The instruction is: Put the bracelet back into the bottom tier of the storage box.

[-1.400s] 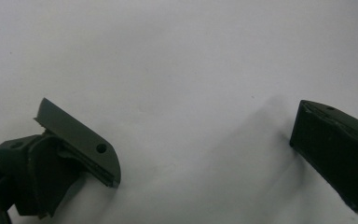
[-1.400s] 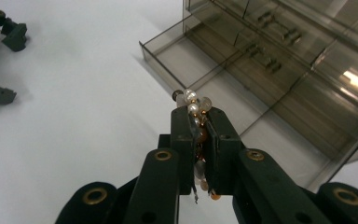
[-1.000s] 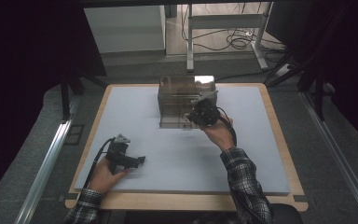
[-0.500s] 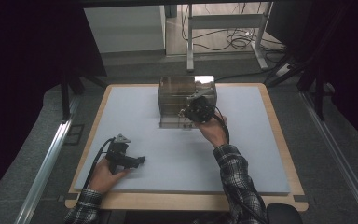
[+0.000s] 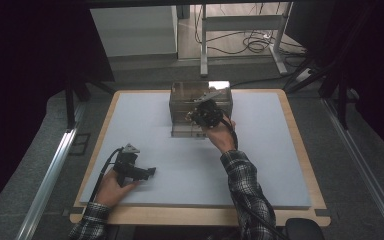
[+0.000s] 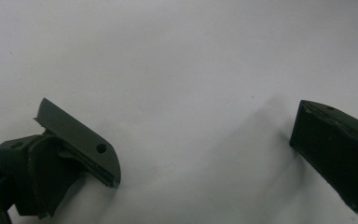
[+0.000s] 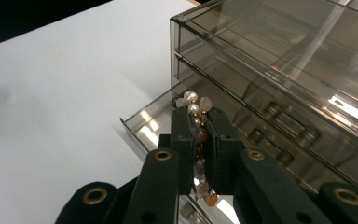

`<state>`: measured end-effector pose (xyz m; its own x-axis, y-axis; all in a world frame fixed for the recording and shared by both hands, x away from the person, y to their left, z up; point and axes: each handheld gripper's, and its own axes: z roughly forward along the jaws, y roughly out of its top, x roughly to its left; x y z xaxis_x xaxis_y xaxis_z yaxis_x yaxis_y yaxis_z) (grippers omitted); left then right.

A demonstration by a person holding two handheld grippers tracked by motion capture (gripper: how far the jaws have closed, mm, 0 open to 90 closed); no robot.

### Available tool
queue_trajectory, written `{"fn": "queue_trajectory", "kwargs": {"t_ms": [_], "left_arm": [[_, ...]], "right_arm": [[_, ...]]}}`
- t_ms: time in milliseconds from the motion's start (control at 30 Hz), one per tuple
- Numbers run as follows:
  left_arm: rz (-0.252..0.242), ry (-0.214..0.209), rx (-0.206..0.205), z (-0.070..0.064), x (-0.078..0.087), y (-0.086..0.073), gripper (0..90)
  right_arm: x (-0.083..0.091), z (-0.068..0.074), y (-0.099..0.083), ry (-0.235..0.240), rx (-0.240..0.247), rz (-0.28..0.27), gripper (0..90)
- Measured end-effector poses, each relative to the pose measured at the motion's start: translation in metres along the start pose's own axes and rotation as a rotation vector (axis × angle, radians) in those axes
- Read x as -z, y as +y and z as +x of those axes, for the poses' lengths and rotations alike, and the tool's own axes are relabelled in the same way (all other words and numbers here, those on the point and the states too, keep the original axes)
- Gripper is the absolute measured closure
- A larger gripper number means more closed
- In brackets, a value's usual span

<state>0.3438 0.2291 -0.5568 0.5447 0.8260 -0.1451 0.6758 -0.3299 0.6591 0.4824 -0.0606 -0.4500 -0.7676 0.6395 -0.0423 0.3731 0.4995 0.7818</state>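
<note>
Right claw [image 7: 199, 140] pinches a limp, light pearl-and-amber bead strand [image 7: 195, 105] mid-length — slippery, fragile; smoky drawer box [image 7: 279, 70] at twelve o'clock; left claw [image 6: 205, 140] spread.

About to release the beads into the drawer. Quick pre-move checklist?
1. Right gripper shut on the bead string: ok.
2. Bottom drawer of the smoked plastic drawer box pulled open: ok.
3. Beads directly over the drawer tray: cannot tell, the gripper hides the drop line.
4. Drawer free of other items: cannot tell.
5. Left gripper open, away from the box: ok.
</note>
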Motion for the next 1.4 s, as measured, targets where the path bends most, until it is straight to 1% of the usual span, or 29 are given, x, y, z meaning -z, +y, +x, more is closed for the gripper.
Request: {"fn": "queue_trajectory", "kwargs": {"t_ms": [67, 433, 600, 833, 1100, 1333, 1400], "left_arm": [[0.0, 0.0, 0.0, 0.0, 0.0, 0.0, 0.0], [0.0, 0.0, -0.001, 0.0, 0.0, 0.0, 0.0], [0.001, 0.001, -0.001, 0.0, 0.0, 0.0, 0.0], [0.002, 0.001, -0.001, 0.0, 0.0, 0.0, 0.0], [0.002, 0.001, -0.001, 0.0, 0.0, 0.0, 0.0], [0.003, 0.001, 0.0, 0.0, 0.0, 0.0, 0.0], [0.004, 0.001, 0.0, 0.0, 0.0, 0.0, 0.0]], "right_arm": [[-0.004, 0.001, 0.001, 0.007, -0.012, -0.007, 81.3], [-0.025, 0.008, 0.007, 0.028, -0.008, -0.028, 81.3], [-0.035, 0.01, 0.007, 0.028, -0.002, -0.024, 81.3], [-0.05, 0.01, 0.001, 0.026, -0.011, -0.004, 81.3], [-0.066, 0.01, -0.011, 0.022, -0.009, 0.028, 81.1], [-0.073, 0.012, -0.017, 0.017, -0.005, 0.056, 80.9], [-0.076, 0.012, -0.018, 0.015, -0.004, 0.055, 80.6]]}}
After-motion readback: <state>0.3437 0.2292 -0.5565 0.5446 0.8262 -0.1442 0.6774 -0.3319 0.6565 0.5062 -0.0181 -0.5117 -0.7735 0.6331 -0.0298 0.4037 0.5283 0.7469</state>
